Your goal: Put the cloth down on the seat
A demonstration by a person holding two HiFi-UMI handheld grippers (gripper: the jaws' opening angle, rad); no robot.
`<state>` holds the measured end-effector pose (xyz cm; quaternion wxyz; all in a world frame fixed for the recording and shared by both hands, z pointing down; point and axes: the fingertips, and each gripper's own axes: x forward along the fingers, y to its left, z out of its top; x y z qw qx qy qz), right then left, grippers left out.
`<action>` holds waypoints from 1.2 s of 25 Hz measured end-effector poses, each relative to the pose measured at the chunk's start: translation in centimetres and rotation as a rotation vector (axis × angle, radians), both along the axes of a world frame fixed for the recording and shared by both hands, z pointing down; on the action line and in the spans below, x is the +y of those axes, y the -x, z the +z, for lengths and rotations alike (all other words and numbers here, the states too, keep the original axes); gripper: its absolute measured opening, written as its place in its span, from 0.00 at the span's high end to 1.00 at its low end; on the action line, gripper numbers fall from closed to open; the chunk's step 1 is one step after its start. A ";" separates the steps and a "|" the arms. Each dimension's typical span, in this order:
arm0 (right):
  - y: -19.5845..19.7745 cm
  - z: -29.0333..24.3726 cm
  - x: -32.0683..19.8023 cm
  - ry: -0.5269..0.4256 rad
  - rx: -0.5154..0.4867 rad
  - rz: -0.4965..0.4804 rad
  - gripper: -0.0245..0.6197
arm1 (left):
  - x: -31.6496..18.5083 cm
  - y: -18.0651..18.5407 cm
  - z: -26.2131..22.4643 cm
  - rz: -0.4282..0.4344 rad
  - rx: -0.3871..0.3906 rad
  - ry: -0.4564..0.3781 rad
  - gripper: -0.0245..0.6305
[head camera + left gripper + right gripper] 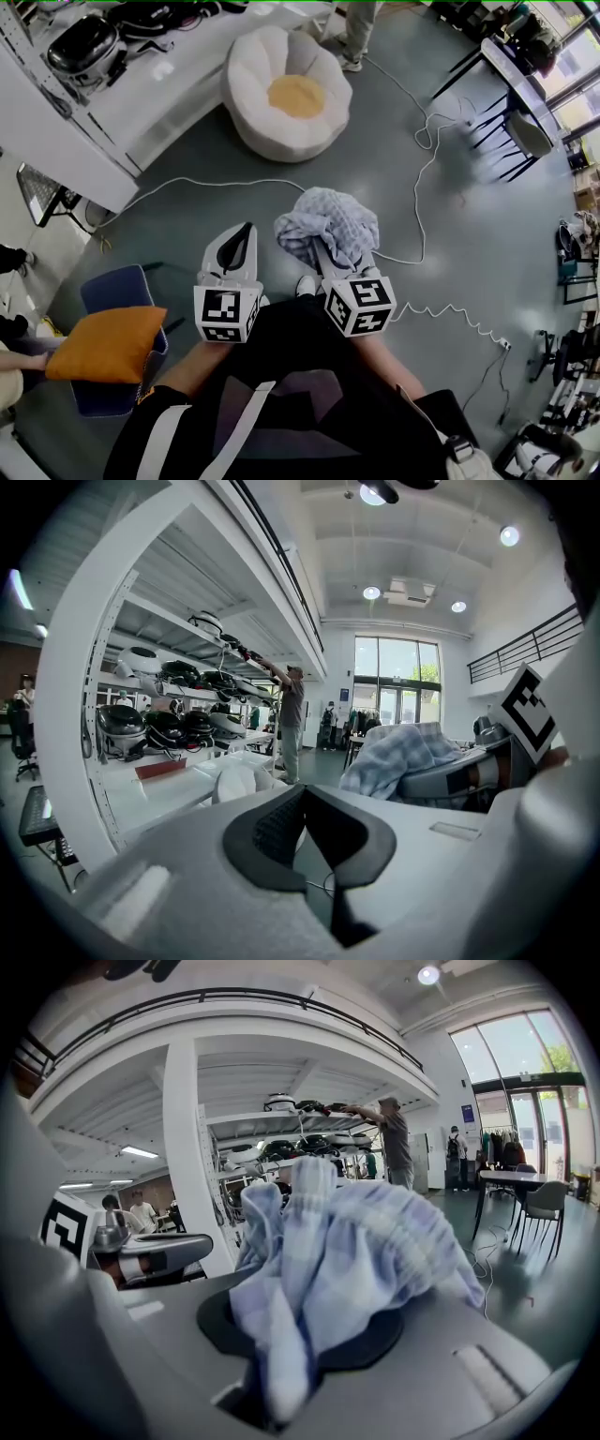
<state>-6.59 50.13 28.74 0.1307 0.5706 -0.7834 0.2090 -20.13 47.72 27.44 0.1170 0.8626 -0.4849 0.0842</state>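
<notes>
Bunched tight between the jaws of right gripper point(328, 253): pale blue checked cloth point(347, 1241), folds spilling above and to both sides of the jaws, one tail down into the gap. Soft, light, floppy by the look; no breakage worry, likely to drape and slump on release. Best held by the gathered middle, as now. Just beside it, left gripper point(305, 803), jaws closed tip to tip on nothing. Well ahead of both jaws, on the floor point(450, 244): white flower-shaped seat point(255, 75), yellow centre, no cloth on it yet.
</notes>
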 end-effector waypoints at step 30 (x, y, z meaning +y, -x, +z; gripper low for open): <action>-5.4 2.6 -13.9 0.041 -0.015 -0.065 0.77 | -13.0 -5.7 1.6 -0.046 -0.019 0.042 0.96</action>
